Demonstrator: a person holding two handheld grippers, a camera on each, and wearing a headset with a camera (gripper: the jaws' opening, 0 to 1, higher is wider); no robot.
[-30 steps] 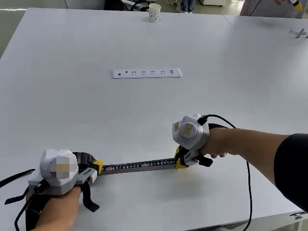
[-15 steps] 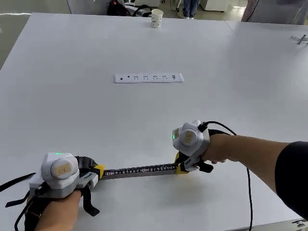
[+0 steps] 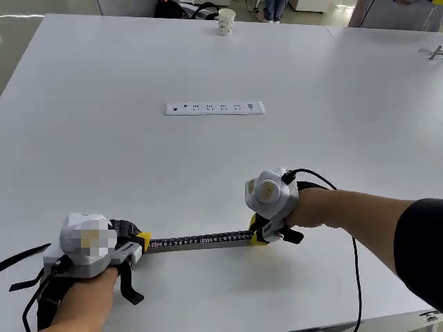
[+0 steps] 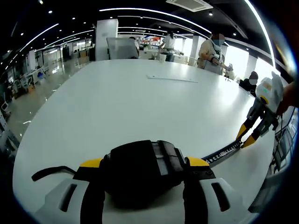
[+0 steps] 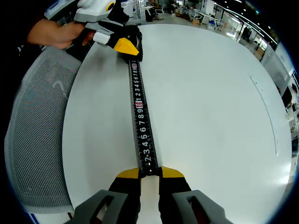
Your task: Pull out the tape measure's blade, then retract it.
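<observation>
— Where is the tape measure?
— Clamped between the yellow-tipped jaws of the left gripper, low on the white table. From the head view its case is mostly hidden. The blade lies stretched flat toward the right gripper.
— And that claw?
— Narrowed on the blade's tip; the end hook is hidden between its jaws.

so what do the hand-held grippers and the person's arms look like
The left hand-held gripper and the right hand-held gripper both have rounded white-grey housings and dark jaws tipped in yellow. A black cable loops from the right one along the arm. Black straps hang by the left one. The right arm wears a black sleeve, and both forearms are bare.
</observation>
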